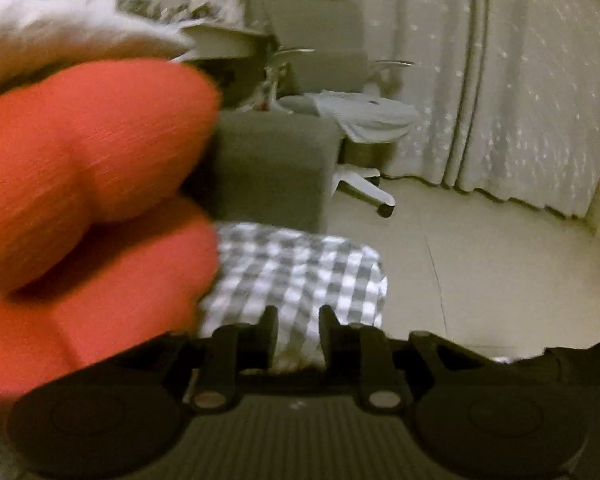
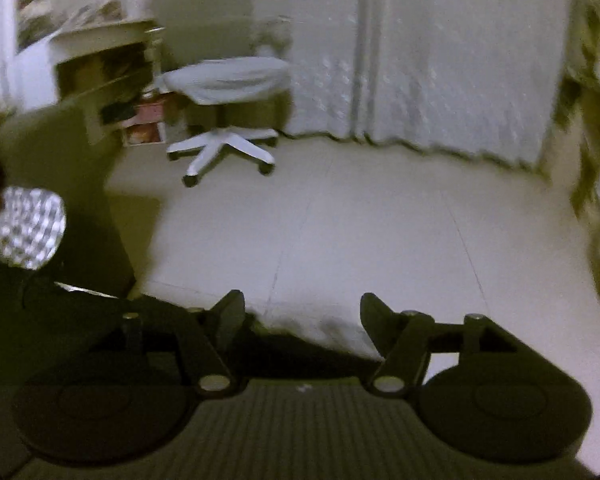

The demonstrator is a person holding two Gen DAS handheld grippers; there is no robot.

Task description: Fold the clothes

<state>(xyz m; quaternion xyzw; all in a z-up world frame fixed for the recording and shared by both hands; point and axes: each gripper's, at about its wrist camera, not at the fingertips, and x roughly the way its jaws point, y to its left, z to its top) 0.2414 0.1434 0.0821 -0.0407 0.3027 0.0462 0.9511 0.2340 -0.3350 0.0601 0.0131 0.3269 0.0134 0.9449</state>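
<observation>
A grey-and-white checked cloth (image 1: 300,272) lies just beyond my left gripper (image 1: 299,320). Its jaws stand a little apart and the cloth shows through the gap, with no pad pressing on it. Thick folds of red-orange ribbed fabric (image 1: 92,184) fill the left of that view, blurred and very close, with something pale and fluffy (image 1: 60,40) above them. In the right wrist view my right gripper (image 2: 303,304) stands wide open over bare floor, nothing between its fingers. The checked cloth (image 2: 28,228) shows at the far left there.
A grey upholstered block (image 1: 272,160) stands behind the checked cloth. A white swivel chair (image 2: 220,148) with a pale garment (image 2: 228,80) draped on its seat is farther back, before long light curtains (image 2: 440,60). Cluttered shelves (image 2: 112,80) stand at the left. Pale tiled floor (image 2: 360,220) spreads ahead.
</observation>
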